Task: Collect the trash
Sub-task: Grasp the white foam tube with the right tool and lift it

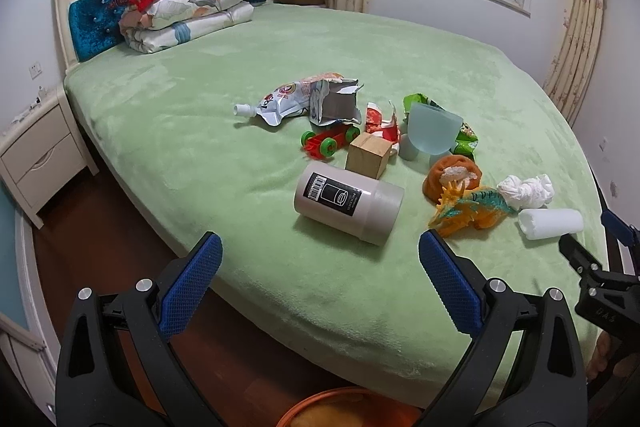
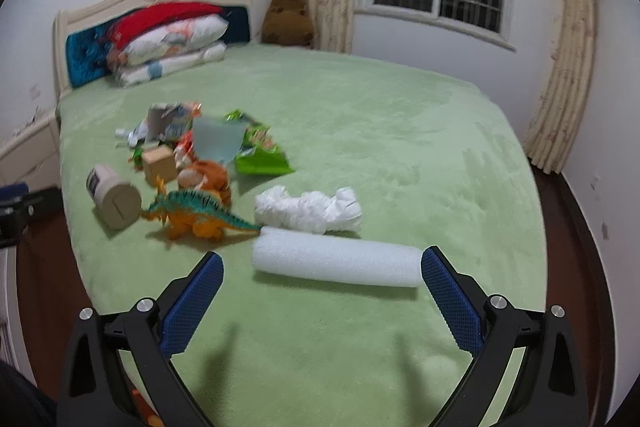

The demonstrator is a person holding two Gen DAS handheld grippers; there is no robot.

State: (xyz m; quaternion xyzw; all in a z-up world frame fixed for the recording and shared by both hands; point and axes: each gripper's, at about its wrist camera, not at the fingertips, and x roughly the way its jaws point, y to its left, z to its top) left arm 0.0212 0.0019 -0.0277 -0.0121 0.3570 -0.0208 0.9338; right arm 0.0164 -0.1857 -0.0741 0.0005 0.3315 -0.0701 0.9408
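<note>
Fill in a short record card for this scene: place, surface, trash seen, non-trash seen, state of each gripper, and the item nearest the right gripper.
Place: bedroom
Surface: bed with green cover
Trash seen: foam roll, crumpled tissue, green snack bag, spouted pouch, torn red wrapper
Non-trash seen: toy dinosaur, wooden block, canister on its side, toy car
Left gripper: open, empty
Right gripper: open, empty
Nearest the right gripper: foam roll, not yet gripped
</note>
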